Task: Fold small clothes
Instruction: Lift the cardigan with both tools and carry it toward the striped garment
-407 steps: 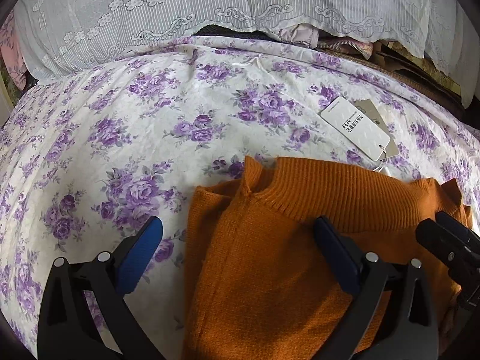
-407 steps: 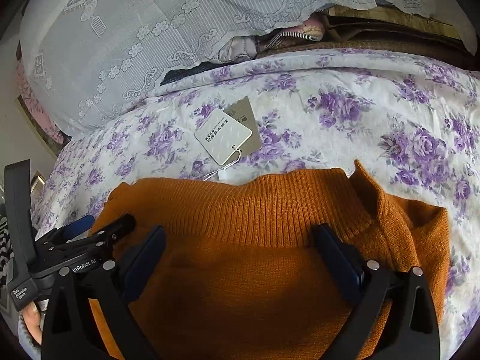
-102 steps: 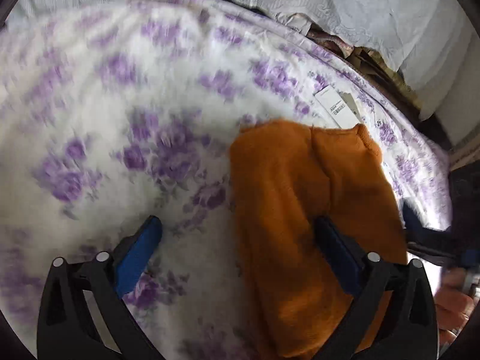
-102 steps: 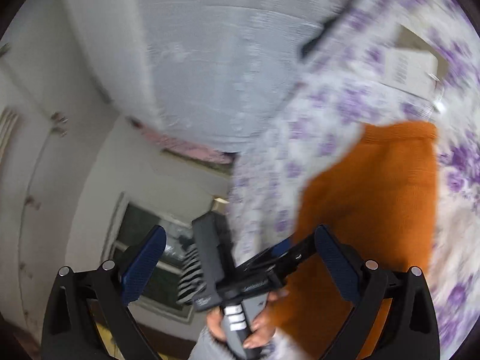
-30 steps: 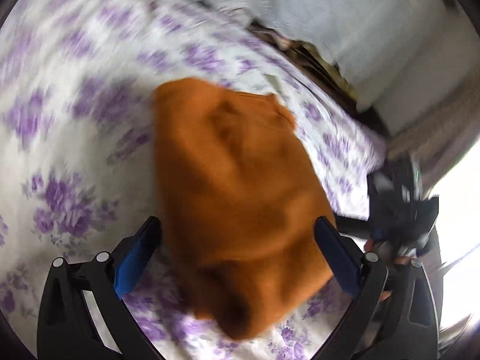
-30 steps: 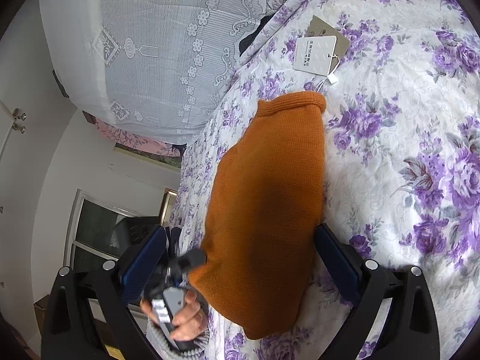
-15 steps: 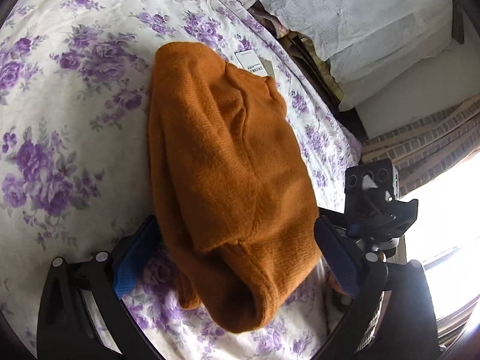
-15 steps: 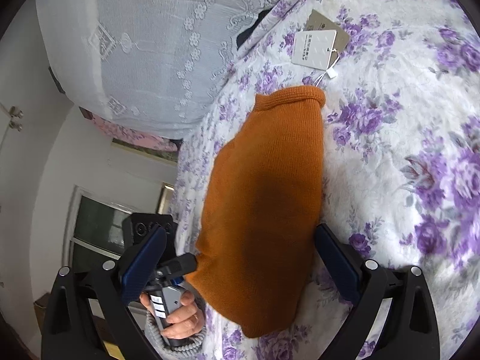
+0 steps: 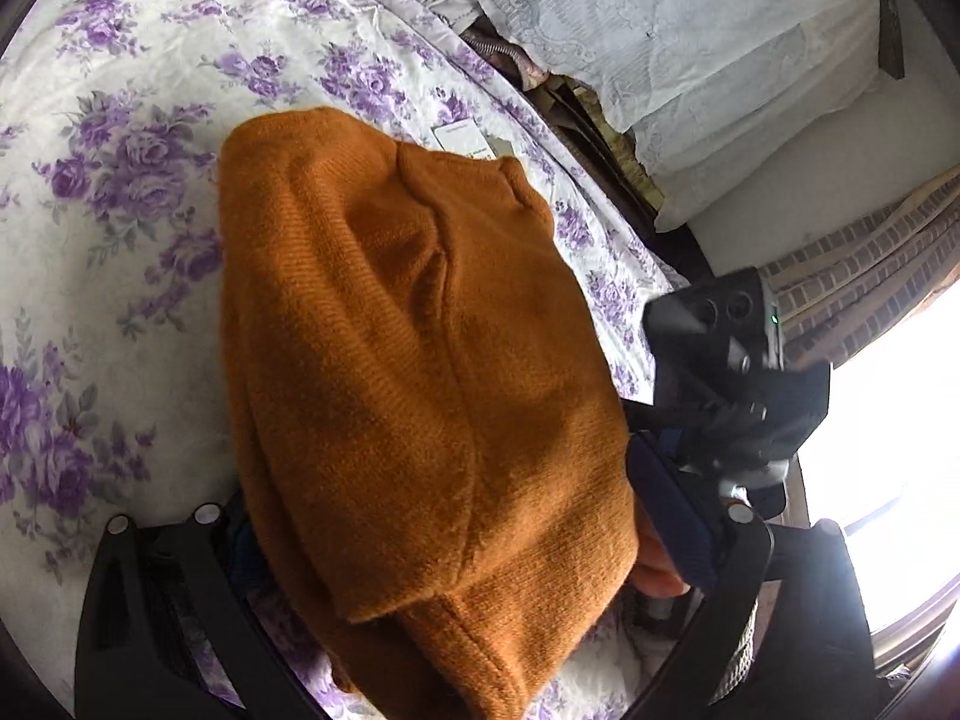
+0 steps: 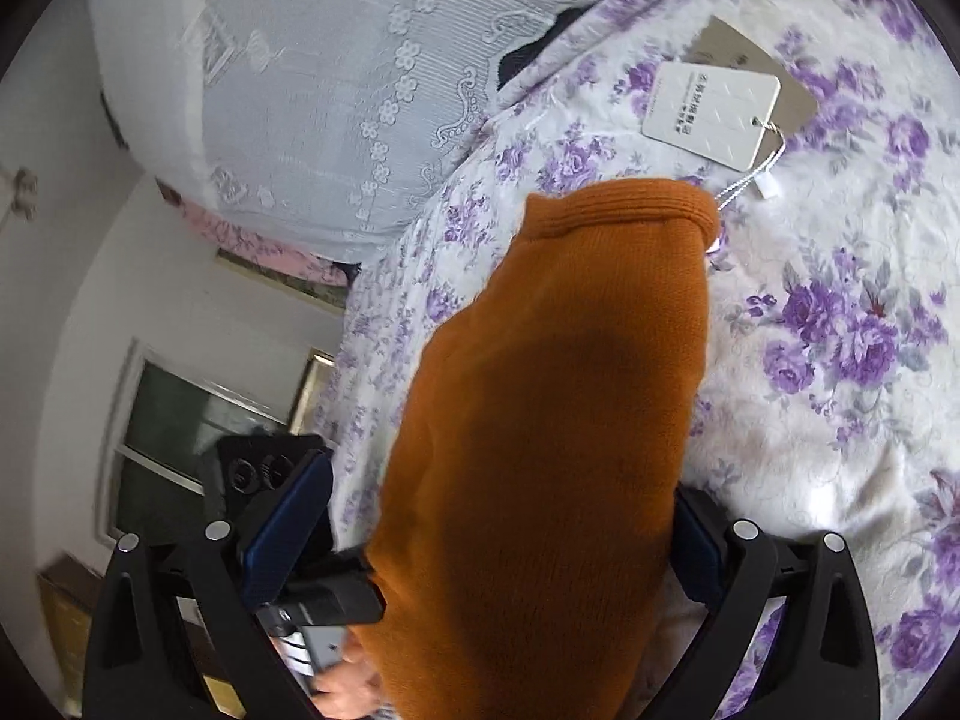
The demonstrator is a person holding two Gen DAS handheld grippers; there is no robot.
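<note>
- Sweater (image 9: pixel 384 360), orange knit, now a long narrow strip on the floral bedsheet (image 9: pixel 108 192); at the earliest pictures it lay spread wide with collar facing both cameras, so the sides have been folded in since.
- Collar end (image 10: pixel 624 204) points to the far side of the bed; white hang tags (image 10: pixel 711 114) lie on the sheet just beyond it, string running to the collar.
- Hem end bunched and raised off the sheet close to the left camera, rolled edge showing underneath. Half a second back it lay lower and further out between the pads; both cameras have closed in on it.
- Left claw (image 9: pixel 432 546): jaws stand wide, sweater hem between them. One blue pad (image 9: pixel 672 516) shows clear of the cloth; the other is hidden behind the knit. Open, not pinching, as far as can be seen.
- Right claw (image 10: pixel 486 540): jaws spread wide too, straddling the near end from the opposite flank. Blue pad (image 10: pixel 288 534) stands free of the fabric; other pad at the cloth's edge, touching or not I cannot tell.
- Each view shows the other claw's body beside the near end.
- Judgement: lengthwise folds look done; both claws now bracket the hem, likely setting up to grip and carry it toward the collar. Nothing gripped yet; loose bunching could spoil a square fold.
</note>
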